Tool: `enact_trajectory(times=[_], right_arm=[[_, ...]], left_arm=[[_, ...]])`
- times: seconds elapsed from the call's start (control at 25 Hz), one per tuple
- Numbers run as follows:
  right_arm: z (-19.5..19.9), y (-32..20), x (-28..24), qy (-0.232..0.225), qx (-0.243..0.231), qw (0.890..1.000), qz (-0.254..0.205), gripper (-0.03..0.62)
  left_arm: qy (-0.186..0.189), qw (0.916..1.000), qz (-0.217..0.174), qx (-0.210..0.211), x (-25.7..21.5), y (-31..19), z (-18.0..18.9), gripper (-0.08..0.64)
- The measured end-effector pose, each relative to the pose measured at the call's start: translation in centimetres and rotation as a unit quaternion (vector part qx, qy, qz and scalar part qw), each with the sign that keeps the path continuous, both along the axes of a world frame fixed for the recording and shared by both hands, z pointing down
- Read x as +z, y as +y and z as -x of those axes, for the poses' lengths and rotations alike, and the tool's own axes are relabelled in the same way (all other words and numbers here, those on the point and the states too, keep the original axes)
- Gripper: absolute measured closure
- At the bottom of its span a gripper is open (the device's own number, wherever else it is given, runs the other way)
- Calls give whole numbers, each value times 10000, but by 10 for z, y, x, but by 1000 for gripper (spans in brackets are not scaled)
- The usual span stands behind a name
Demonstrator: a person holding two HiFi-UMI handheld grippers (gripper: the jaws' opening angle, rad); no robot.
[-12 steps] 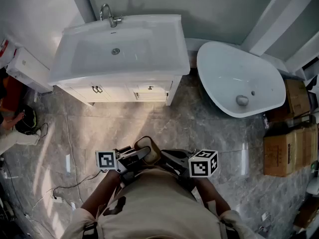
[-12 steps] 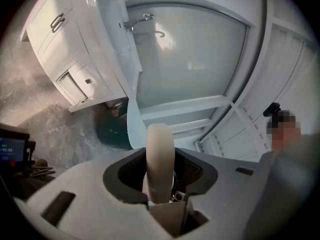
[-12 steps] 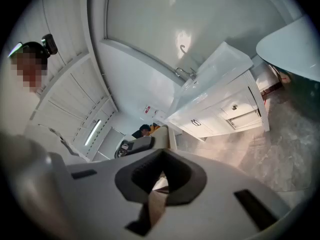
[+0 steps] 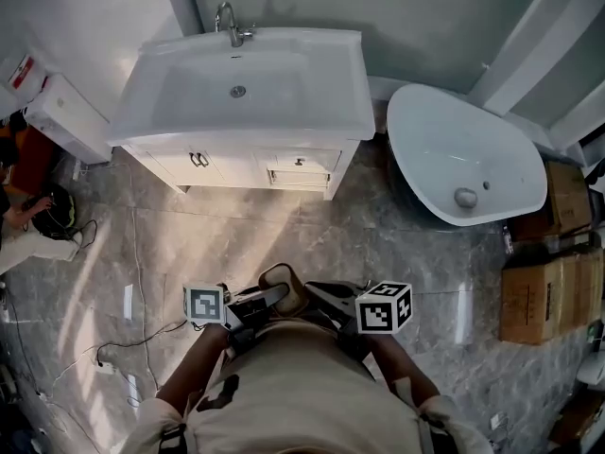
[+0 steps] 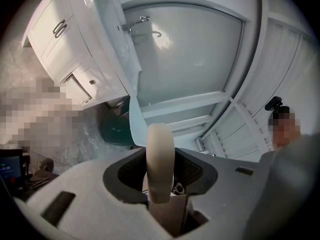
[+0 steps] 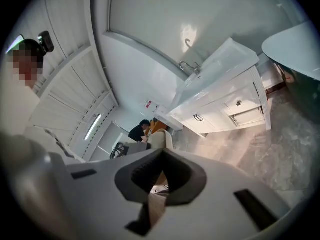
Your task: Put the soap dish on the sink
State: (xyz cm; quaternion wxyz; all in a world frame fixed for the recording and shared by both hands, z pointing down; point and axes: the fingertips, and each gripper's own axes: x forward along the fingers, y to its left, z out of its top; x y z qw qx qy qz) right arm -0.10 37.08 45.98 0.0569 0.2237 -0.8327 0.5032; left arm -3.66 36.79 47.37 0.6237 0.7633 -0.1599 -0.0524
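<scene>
A beige soap dish [image 4: 282,280] stands on edge between the jaws of my left gripper [image 4: 265,299], close in front of the person's body. In the left gripper view the dish [image 5: 160,139] shows edge-on with the left gripper [image 5: 161,168] shut on it. My right gripper [image 4: 321,299] hangs just to the dish's right, shut and holding nothing. In the right gripper view the dish [image 6: 161,138] rises behind the closed right gripper [image 6: 161,178]. The white sink [image 4: 284,97] with its faucet [image 4: 230,22] tops a vanity cabinet well ahead, across the marble floor.
A white bathtub [image 4: 444,130] stands right of the sink. Cardboard boxes [image 4: 548,287] are stacked at the far right. A person's arm [image 4: 24,211] and cables [image 4: 123,339] are on the floor at the left. A white appliance [image 4: 61,112] sits beside the cabinet.
In the head view the sink and tub have shifted slightly right and down. Both grippers and the dish hold the same place by the body.
</scene>
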Motion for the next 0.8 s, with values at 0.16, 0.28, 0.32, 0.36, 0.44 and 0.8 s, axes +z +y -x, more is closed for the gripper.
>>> enact_trajectory(times=[0.16, 0.28, 0.32, 0.36, 0.44, 0.8], right_arm=[[20, -3, 1, -7, 46, 9998, 183, 581], [39, -5, -5, 117, -52, 9999, 97, 581], [45, -7, -7, 173, -92, 9998, 41, 581], [52, -8, -8, 228, -125, 9997, -9, 581], [64, -10, -9, 341, -156, 9993, -70, 581], [107, -21, -8, 784, -269, 9966, -44, 581]], left_arm=[[4, 9998, -28, -181, -3, -1, 28, 397], [118, 9991, -187, -370, -11, -8, 52, 397], [150, 9988, -207, -410, -12, -10, 60, 397], [147, 9987, -235, -430, -13, -12, 68, 397], [-33, 9985, -386, -396, -9, -15, 87, 397], [417, 9976, -342, -433, -15, -37, 136, 397]])
